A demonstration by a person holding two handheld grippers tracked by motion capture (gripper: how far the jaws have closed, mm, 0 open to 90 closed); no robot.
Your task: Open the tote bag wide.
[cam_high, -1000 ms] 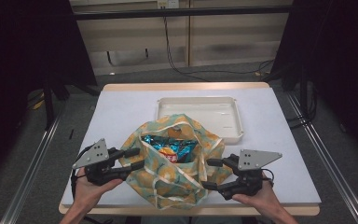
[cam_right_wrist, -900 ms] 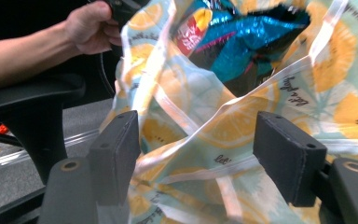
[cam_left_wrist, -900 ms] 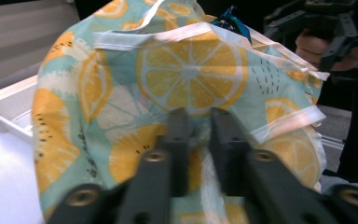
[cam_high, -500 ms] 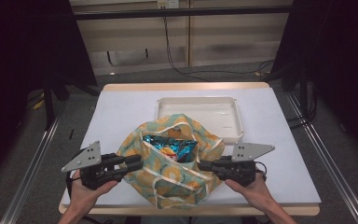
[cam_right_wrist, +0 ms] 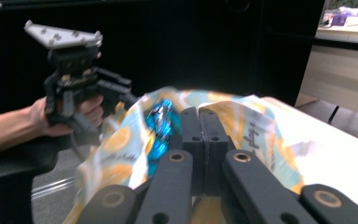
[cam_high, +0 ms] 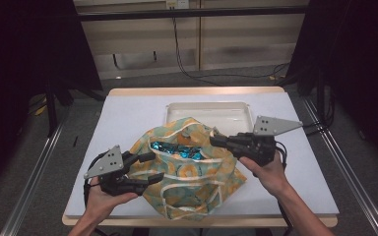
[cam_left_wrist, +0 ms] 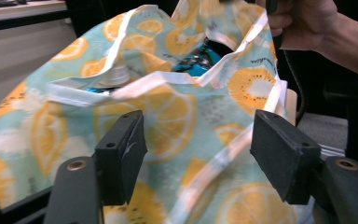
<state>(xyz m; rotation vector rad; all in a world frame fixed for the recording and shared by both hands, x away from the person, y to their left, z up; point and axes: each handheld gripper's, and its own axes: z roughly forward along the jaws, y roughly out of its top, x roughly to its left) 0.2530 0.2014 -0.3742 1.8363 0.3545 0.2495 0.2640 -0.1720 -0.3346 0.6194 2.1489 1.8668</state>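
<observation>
A cloth bag (cam_high: 192, 172) printed with citrus slices lies open in the middle of the white table, with shiny blue snack packets (cam_high: 174, 149) in its mouth. My left gripper (cam_high: 155, 167) is at the bag's left side. Its jaws have just been opening, and in the left gripper view (cam_left_wrist: 200, 154) the bag's fabric (cam_left_wrist: 177, 107) lies between them unpressed. My right gripper (cam_high: 214, 140) is raised over the bag's right side, shut on the bag's rim. In the right gripper view its jaws (cam_right_wrist: 198, 112) meet, with the bag (cam_right_wrist: 261, 135) and packets (cam_right_wrist: 161, 121) around them.
A white shallow tray (cam_high: 177, 110) sits just behind the bag at the far middle of the table (cam_high: 128, 113). Dark curtains flank both sides. The right hand (cam_left_wrist: 303, 23) shows beyond the bag in the left gripper view.
The right gripper has shut on the bag's rim and risen, drawing that side up and toward the tray. The left gripper's jaws have spread apart off the fabric.
</observation>
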